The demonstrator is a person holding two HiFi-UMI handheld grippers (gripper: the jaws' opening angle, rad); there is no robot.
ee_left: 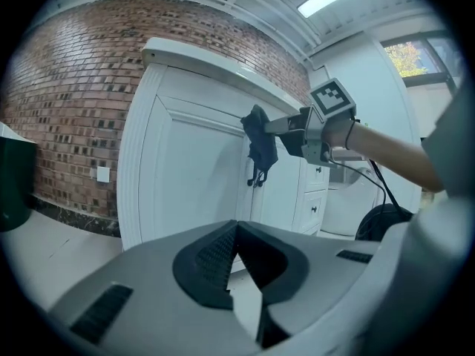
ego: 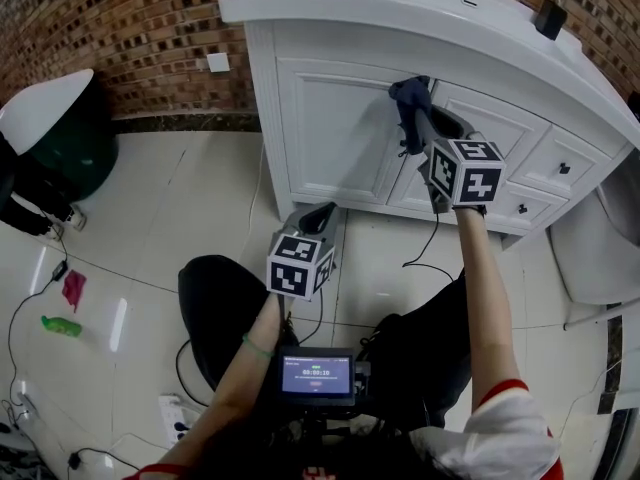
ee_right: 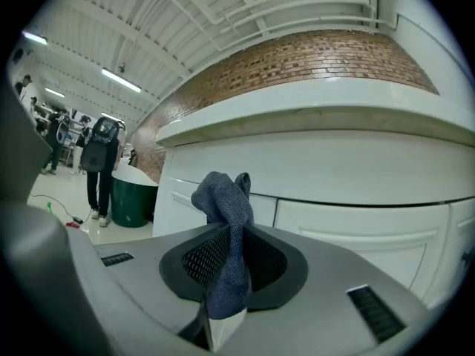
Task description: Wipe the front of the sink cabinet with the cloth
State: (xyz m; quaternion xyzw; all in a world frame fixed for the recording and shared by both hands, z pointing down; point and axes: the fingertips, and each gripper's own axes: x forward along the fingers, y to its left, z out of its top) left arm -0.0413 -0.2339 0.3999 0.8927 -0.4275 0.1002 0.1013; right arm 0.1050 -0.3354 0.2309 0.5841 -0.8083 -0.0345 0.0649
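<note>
The white sink cabinet [ego: 335, 133] stands against a brick wall, with panelled doors and small drawers at its right. My right gripper [ego: 415, 108] is shut on a dark blue cloth [ego: 408, 96], which it holds up against the top of the cabinet front near the door's upper right corner. In the right gripper view the cloth [ee_right: 228, 236] is pinched between the jaws and bunches up above them, close under the countertop. My left gripper [ego: 318, 218] hangs low in front of the cabinet base, shut with nothing in it. From the left gripper view the cloth [ee_left: 260, 148] dangles against the door.
A dark green bin with a white lid [ego: 55, 133] stands at the left. Cables [ego: 30, 308], a green bottle [ego: 60, 325] and a pink scrap [ego: 73, 288] lie on the tiled floor. A white toilet [ego: 600, 248] sits right of the cabinet. A person [ee_right: 100, 169] stands far off.
</note>
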